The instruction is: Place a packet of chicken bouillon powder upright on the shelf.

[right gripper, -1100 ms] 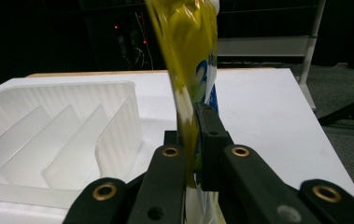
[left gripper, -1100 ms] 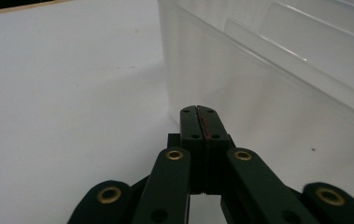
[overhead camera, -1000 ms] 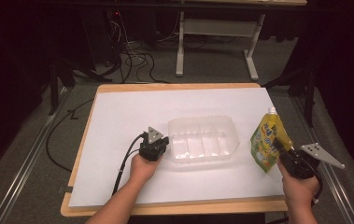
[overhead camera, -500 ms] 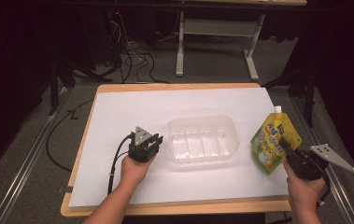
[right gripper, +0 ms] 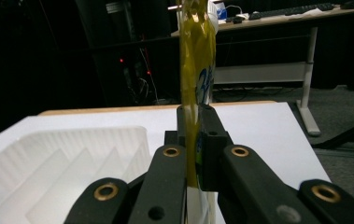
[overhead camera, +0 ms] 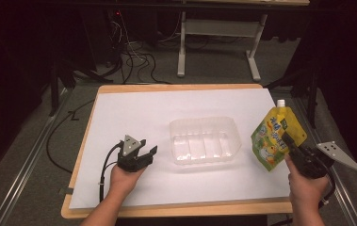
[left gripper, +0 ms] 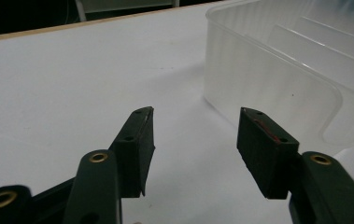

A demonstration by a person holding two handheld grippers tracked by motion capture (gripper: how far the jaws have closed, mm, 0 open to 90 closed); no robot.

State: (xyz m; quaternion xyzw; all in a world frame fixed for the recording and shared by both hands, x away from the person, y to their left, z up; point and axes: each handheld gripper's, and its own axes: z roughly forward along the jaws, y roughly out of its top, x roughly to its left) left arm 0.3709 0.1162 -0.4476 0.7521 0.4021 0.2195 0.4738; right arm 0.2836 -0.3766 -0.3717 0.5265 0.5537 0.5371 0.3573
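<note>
- Right gripper (overhead camera: 293, 143): clenched on the yellow spouted pouch (overhead camera: 274, 139), held upright just right of the clear plastic tray (overhead camera: 204, 141).
- Left gripper (overhead camera: 144, 151): jaws just opened, nothing between them, left of the tray.
- Tray rests mid-surface (overhead camera: 133, 108).

1 clear plastic tray (overhead camera: 203, 141) – 1 yellow drink pouch (overhead camera: 274, 136) – 2 grippers w/ 2 fingers ea.

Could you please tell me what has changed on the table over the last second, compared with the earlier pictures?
The left gripper has let go of the clear tray's left edge and drawn back to the left; its jaws have just been opening and stand apart with nothing between them. The right gripper stays clamped on the yellow pouch, held upright beside the tray. The tray has not moved.
</note>
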